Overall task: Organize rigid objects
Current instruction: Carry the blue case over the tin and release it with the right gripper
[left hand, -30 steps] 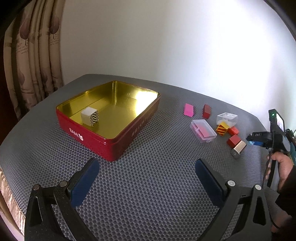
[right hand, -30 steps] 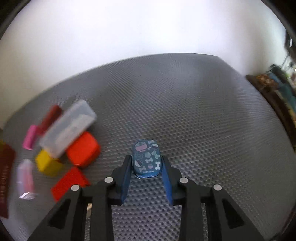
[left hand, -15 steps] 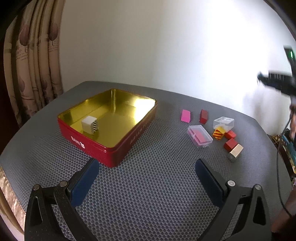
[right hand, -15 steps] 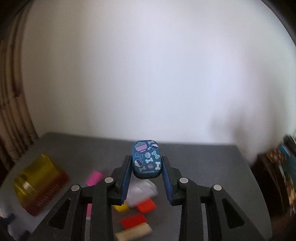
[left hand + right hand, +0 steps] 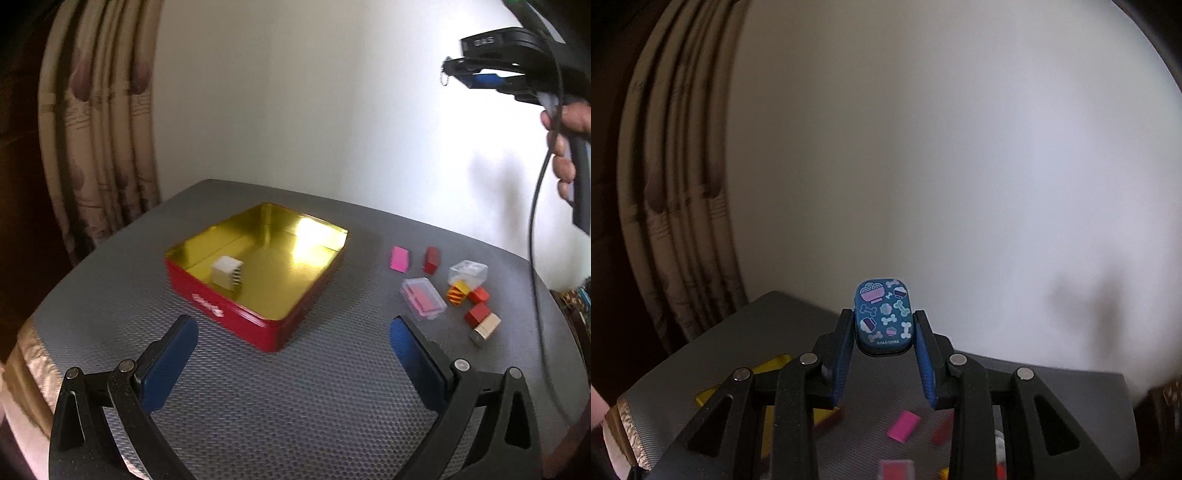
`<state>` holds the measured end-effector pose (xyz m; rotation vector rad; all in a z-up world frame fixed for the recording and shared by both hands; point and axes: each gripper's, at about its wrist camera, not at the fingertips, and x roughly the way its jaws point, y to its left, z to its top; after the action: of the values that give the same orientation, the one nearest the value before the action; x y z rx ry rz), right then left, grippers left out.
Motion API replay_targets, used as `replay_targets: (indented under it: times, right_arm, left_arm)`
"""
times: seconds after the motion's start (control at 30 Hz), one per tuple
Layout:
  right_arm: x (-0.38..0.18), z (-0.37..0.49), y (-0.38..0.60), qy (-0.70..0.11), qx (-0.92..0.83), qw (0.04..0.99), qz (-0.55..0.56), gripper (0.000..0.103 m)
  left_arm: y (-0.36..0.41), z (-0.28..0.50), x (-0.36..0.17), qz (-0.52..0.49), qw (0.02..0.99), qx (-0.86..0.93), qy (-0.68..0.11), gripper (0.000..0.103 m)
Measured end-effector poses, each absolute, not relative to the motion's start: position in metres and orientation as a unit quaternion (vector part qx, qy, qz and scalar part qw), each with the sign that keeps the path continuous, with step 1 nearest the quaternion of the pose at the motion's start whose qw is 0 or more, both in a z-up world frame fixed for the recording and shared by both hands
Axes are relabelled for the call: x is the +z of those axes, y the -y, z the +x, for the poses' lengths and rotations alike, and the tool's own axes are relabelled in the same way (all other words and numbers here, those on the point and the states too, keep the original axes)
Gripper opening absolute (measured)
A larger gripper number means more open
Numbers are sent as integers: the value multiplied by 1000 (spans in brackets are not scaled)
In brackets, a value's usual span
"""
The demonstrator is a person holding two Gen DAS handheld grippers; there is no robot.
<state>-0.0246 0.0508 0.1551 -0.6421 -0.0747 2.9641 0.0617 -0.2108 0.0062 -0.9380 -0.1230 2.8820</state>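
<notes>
The tin (image 5: pixel 258 325) is seen as glossy metal, lacquered red outside and mirror-bright gold inside. The table mat (image 5: pixel 295 406) beneath it is matt grey with a rough honeycomb texture. Right of the tin, two small boxes (image 5: pixel 424 301) of clear, smooth plastic are seen, with painted blocks (image 5: pixel 476 314) of a satin finish beside them. Left of the tin, a curtain (image 5: pixel 99 147) of patterned woven cloth is hung. The small blue case (image 5: pixel 883 317) looks smooth and printed, with a matt sheen.
</notes>
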Motion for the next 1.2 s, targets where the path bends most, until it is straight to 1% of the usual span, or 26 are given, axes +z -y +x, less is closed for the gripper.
replay_targets:
  times: [0.2, 0.43, 0.77, 1.07, 1.2]
  right_arm:
    - [135, -74, 12, 34, 967, 14, -253, 32]
    - [48, -130, 65, 34, 944, -29, -327, 32]
    - [-52, -187, 89, 27, 908, -62, -414, 32]
    - [-105, -217, 86, -7, 872, -79, -484, 32]
    - [-131, -227, 91, 1, 842, -82, -534, 33]
  left_arm:
    - [246, 61, 11, -312, 13, 947, 72, 103]
    - [272, 56, 9, -317, -5, 945, 85, 103]
    - [302, 37, -5, -341, -24, 933, 115, 103]
    - [306, 30, -12, -360, -22, 925, 120, 103]
    - [302, 28, -14, -363, -21, 924, 122, 103]
